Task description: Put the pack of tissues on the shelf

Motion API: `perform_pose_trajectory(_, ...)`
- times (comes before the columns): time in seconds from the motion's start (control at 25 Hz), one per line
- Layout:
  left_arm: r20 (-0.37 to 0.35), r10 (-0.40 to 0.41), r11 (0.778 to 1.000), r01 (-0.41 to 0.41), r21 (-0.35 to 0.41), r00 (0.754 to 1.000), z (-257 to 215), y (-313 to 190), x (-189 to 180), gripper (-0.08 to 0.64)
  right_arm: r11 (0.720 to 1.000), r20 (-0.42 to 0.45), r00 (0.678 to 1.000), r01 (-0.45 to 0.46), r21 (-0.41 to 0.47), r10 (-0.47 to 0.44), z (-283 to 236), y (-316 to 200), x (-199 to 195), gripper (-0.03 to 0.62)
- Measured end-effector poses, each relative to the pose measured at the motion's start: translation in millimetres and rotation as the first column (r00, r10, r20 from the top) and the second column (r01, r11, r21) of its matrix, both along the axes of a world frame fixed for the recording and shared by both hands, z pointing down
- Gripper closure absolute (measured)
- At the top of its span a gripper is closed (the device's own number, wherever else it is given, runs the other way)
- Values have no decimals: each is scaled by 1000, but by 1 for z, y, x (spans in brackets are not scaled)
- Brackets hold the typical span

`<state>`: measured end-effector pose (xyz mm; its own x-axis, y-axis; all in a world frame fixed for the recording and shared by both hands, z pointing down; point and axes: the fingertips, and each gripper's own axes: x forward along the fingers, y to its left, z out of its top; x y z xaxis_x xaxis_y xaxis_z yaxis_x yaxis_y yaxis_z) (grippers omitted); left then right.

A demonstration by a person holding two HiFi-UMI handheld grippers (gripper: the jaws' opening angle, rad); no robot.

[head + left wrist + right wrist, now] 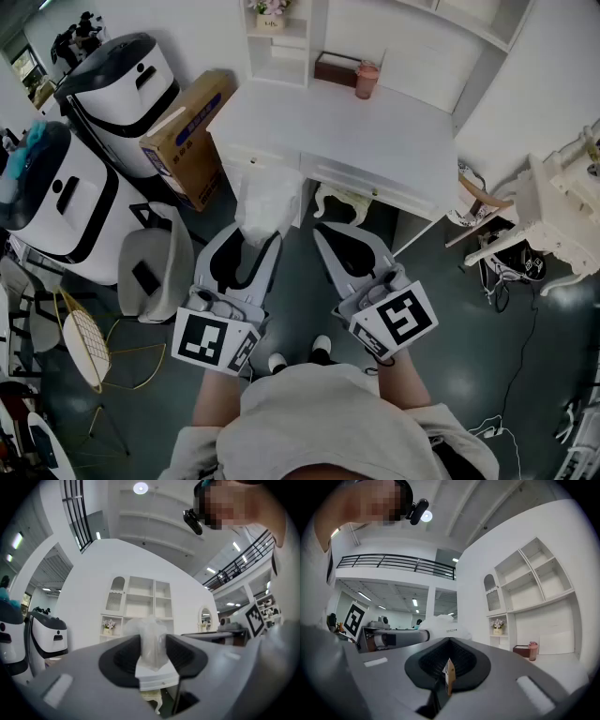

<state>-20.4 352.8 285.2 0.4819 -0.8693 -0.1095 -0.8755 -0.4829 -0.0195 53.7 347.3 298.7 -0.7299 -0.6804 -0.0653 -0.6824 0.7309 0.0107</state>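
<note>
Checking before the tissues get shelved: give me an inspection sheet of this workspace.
Surface: white desk, middle bare.
Job's things: clear plastic pack of tissues, not yet shelved; white shelf unit on desk.
Clutter: pink cup, brown box at desk's back.
Claws: left claw shut on the pack; right claw shut, empty.
Cables: white cable on floor.
Surroundings: cardboard box, two white-and-black machines.

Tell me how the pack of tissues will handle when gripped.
Probably soft: the pack of tissues puckers where the left tool pinches it. Likely light, held by one end. Its plastic wrap may slip.
</note>
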Motion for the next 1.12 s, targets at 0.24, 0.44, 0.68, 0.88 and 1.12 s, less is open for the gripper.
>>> perform_pose_trajectory(0.24,-17,3,1000,-3,4,1000,-1,6,-6,396,1000,-14,1000,-3,1,3,-1,9,-5,592)
perform_pose_trajectory(0.44,-26,4,1000,-4,6,1000,-3,6,-4,396,1000,-21,1000,-9,0,9,-1,10,-1,592)
perform_pose_trajectory(0.68,-23,0,1000,0,10,1000,-2,3,7,396,1000,10,1000,-23,9,23,-2,4,13,592)
perform_pose_trajectory(0.88,-17,-11,1000,12,22,1000,-4,-5,27,396,1000,6,1000,-12,14,12,-3,-4,34,592)
perform_pose_trajectory(1.12,-17,-34,999,34,35,999,0,-4,52,396,1000,24,1000,-1,5,0,1,-10,62,592)
